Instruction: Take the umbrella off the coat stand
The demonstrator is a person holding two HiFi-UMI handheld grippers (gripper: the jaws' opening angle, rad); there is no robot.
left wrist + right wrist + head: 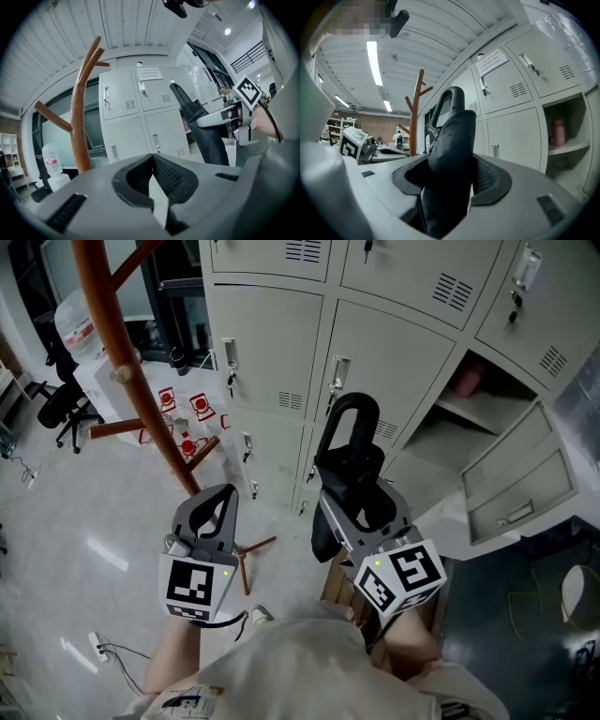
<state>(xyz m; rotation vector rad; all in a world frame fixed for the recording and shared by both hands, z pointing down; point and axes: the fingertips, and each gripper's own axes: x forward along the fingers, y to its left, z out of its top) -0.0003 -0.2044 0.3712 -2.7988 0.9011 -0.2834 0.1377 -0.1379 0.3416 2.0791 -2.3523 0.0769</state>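
Note:
The black folded umbrella stands upright between the jaws of my right gripper, its loop handle on top. That gripper is shut on the umbrella's fabric body, which fills the right gripper view. The umbrella hangs clear of the brown wooden coat stand, which rises to the left. My left gripper sits near the stand's lower pole, shut with nothing in it. In the left gripper view the stand is ahead on the left, and the umbrella in the right gripper is on the right.
Grey metal lockers line the wall ahead. One locker at the right stands open with a pink thing on its shelf. The stand's feet spread on the floor below my left gripper. A black office chair is at the far left.

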